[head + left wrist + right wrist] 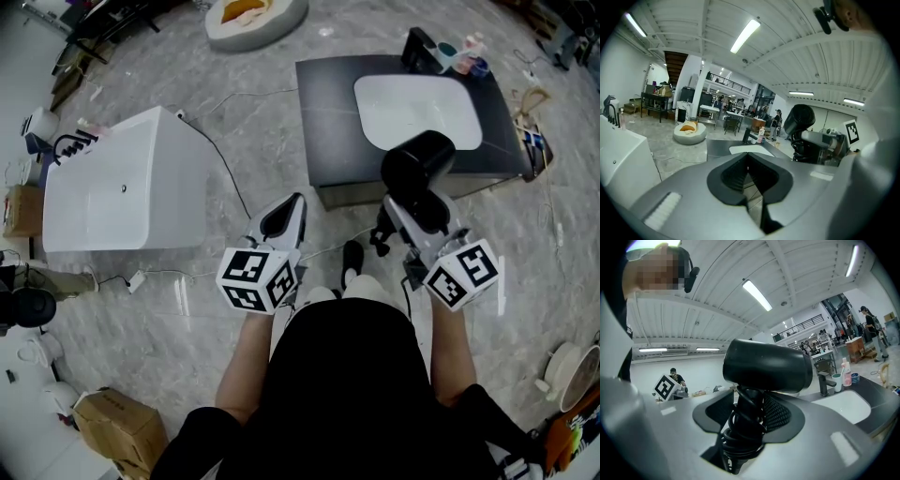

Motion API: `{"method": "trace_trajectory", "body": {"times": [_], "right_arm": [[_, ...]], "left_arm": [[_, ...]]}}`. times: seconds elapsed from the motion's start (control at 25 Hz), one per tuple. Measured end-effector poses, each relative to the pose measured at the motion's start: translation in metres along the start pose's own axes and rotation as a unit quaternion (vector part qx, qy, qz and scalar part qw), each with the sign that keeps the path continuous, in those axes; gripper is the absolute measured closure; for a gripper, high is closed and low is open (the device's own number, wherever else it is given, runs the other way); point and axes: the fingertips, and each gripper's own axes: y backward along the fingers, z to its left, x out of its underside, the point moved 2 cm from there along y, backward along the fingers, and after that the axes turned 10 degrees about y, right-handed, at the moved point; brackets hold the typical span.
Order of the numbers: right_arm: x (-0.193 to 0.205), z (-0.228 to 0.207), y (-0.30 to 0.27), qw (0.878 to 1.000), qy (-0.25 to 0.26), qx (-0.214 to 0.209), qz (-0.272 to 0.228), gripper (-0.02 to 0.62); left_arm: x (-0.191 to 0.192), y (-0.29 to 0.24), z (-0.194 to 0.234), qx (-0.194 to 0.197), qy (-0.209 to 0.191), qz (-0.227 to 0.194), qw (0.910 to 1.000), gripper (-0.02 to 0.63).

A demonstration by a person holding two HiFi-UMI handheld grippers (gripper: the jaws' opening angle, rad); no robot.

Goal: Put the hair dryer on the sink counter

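A black hair dryer (418, 171) (766, 365) stands upright in my right gripper (410, 212) (749, 416), which is shut on its handle; the black cord is wound round that handle. The dryer hangs in the air just in front of the near edge of the dark sink counter (323, 122) with its white basin (417, 108). In the left gripper view the dryer (798, 120) shows at the right. My left gripper (284, 217) (749, 180) is shut with nothing in it, left of the counter's near corner.
A black tap (419, 47), cups and a bottle (466, 53) stand at the counter's far edge. A white bathtub (122, 183) lies to the left, with a cable (225, 169) across the marble floor. A cardboard box (117, 427) sits near left.
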Motion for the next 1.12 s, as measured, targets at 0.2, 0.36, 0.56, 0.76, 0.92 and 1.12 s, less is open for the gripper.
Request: {"method": "trace_trajectory", "body": {"times": [0.2, 0.36, 0.56, 0.76, 0.92, 1.12], "right_arm": [[0.001, -0.015, -0.011, 1.000, -0.002, -0.008, 0.007, 0.387], [0.003, -0.017, -0.016, 1.000, 0.000, -0.017, 0.013, 0.387], [0.012, -0.051, -0.048, 0.999, -0.004, -0.032, 0.026, 0.387], [0.019, -0.053, -0.070, 0.998, -0.007, -0.044, 0.045, 0.387], [0.025, -0.056, -0.090, 0.997, -0.023, -0.047, 0.061, 0.387], [0.025, -0.061, -0.117, 0.995, -0.043, -0.040, 0.079, 0.387]], "left_arm": [[-0.003, -0.014, 0.000, -0.005, 0.002, -0.001, 1.0000, 0.606], [-0.004, -0.017, -0.002, -0.007, 0.002, -0.004, 1.0000, 0.606], [-0.015, -0.055, 0.009, -0.020, 0.003, -0.006, 0.9998, 0.606], [-0.021, -0.056, 0.023, -0.035, 0.010, -0.007, 0.9993, 0.606], [-0.028, -0.064, 0.038, -0.039, 0.013, -0.002, 0.9992, 0.606], [-0.048, -0.077, 0.056, -0.029, 0.012, 0.001, 0.9995, 0.606]]}}
